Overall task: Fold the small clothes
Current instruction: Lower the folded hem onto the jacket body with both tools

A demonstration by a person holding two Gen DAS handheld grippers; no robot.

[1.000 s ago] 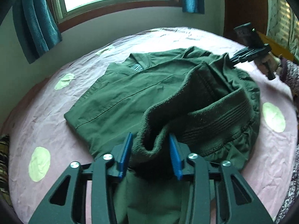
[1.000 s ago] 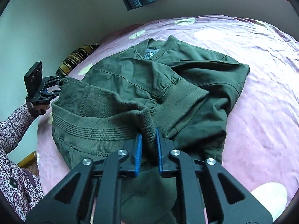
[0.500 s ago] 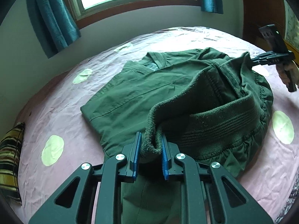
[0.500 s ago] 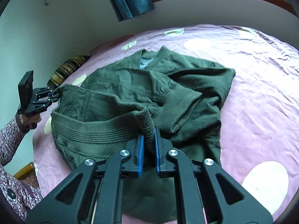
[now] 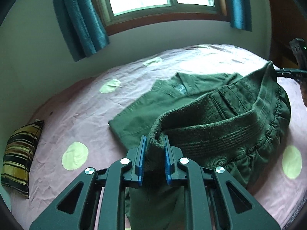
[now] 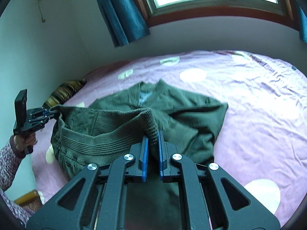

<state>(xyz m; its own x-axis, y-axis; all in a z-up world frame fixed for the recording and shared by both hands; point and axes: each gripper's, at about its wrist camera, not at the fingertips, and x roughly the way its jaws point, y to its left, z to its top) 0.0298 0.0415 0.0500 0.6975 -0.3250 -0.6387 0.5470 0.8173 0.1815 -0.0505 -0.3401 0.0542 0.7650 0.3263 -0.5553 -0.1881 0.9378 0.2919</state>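
- Jacket (image 5: pixel 220 118): collar end lies flat on the bed (image 5: pixel 76 115); ribbed hem (image 6: pixel 99 141) is raised.
- Left hand-held gripper (image 5: pixel 153 153) clamps one hem corner; right hand-held gripper (image 6: pixel 153 147) pinches the other.
- Soft, thick, floppy, probably fairly heavy; the hem corners are the places to hold.

bare bedsheet (image 6: pixel 259 115) lies right of the jacket (image 6: pixel 182 111); striped pillow (image 5: pixel 19 157) left.

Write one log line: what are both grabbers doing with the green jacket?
left gripper: shut on jacket hem | right gripper: shut on hem | hem lifted above bed
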